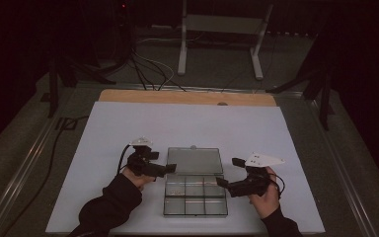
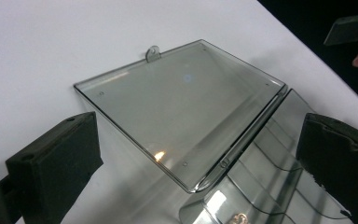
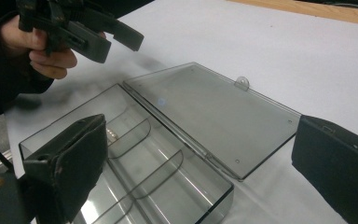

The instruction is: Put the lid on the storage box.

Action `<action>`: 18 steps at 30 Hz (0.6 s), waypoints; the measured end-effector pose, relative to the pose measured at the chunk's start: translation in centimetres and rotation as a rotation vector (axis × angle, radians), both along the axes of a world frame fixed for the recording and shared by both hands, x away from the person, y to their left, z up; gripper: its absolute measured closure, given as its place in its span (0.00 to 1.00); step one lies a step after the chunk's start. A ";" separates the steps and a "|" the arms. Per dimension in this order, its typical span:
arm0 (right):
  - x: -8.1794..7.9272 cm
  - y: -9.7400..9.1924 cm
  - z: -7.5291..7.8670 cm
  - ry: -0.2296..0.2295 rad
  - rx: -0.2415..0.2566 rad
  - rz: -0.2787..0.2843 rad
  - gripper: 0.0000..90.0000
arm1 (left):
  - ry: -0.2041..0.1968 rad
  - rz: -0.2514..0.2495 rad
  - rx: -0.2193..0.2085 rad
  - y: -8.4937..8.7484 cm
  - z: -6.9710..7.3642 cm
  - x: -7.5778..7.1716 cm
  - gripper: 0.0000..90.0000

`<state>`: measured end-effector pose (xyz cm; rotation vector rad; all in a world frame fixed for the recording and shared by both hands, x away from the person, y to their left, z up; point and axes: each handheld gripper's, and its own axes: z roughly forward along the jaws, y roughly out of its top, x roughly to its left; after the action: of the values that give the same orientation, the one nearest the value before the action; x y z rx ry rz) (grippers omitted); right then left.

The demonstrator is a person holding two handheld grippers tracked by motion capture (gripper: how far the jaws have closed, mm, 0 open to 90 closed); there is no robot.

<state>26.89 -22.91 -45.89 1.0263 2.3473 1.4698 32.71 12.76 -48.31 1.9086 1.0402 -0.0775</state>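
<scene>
Two claws flank a clear compartment box (image 1: 195,195) lying open mid-bench (image 1: 128,123), its lid (image 1: 194,160) flat behind it. Left claw (image 1: 170,169), jaws spread, hovers beside the lid; right claw (image 1: 228,175), jaws spread, holds nothing beside the box.

One clear compartment box (image 1: 195,195) with six compartments, one open lid (image 1: 194,160) — two tools — one white table (image 1: 128,128).

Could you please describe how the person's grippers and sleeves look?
Both are black two-jaw tools with blocky, padded jaws. The left gripper and right gripper each carry a pale three-cornered plate and trail a dark cable. The sleeves are black.
</scene>
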 end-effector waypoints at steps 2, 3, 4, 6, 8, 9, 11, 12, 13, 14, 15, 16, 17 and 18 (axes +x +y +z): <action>0.0 0.0 -0.1 0.003 -0.002 0.003 0.04 | 0.021 0.003 -0.004 0.0 -0.2 0.1 0.01; 0.0 0.1 -0.1 0.003 -0.003 0.003 0.04 | 0.027 0.009 0.002 0.1 -0.2 0.2 0.01; 0.0 0.1 -0.1 0.003 -0.003 0.004 0.04 | 0.037 0.011 -0.002 0.1 -0.3 0.3 0.01; -0.1 0.1 -0.1 0.003 -0.003 0.005 0.04 | 0.050 0.018 -0.011 0.2 -0.4 0.4 0.01; 0.0 0.1 -0.1 0.004 -0.006 0.007 0.04 | 0.067 0.026 -0.022 0.3 -0.5 0.6 0.01; -0.1 0.2 -0.2 0.006 -0.006 0.007 0.04 | 0.075 0.030 -0.029 0.3 -0.6 0.6 0.01; 0.0 0.2 -0.2 0.008 -0.010 0.007 0.04 | 0.086 0.034 -0.034 0.4 -0.7 0.7 0.02; 0.0 0.2 -0.2 0.008 -0.009 0.008 0.04 | 0.094 0.036 -0.036 0.4 -0.8 0.7 0.02; 0.0 0.2 -0.3 0.010 -0.009 0.010 0.04 | 0.103 0.035 -0.038 0.5 -0.9 0.7 0.02; 0.0 0.3 -0.3 0.009 -0.010 0.011 0.04 | 0.111 0.035 -0.047 0.5 -0.9 0.8 0.02; -0.1 0.3 -0.3 0.010 -0.010 0.010 0.04 | 0.122 0.040 -0.058 0.6 -1.0 0.8 0.02; -0.1 0.3 -0.2 0.011 -0.009 0.012 0.04 | 0.131 0.041 -0.060 0.6 -1.1 0.9 0.02; -0.1 0.3 -0.2 0.009 -0.010 0.012 0.04 | 0.136 0.044 -0.059 0.6 -1.2 1.0 0.02; -0.1 0.3 -0.2 0.010 -0.011 0.011 0.04 | 0.145 0.049 -0.057 0.6 -1.3 1.0 0.02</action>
<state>26.83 -22.64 -46.14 1.0221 2.3686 1.4580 33.70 13.39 -49.63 1.8464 1.1691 -0.2180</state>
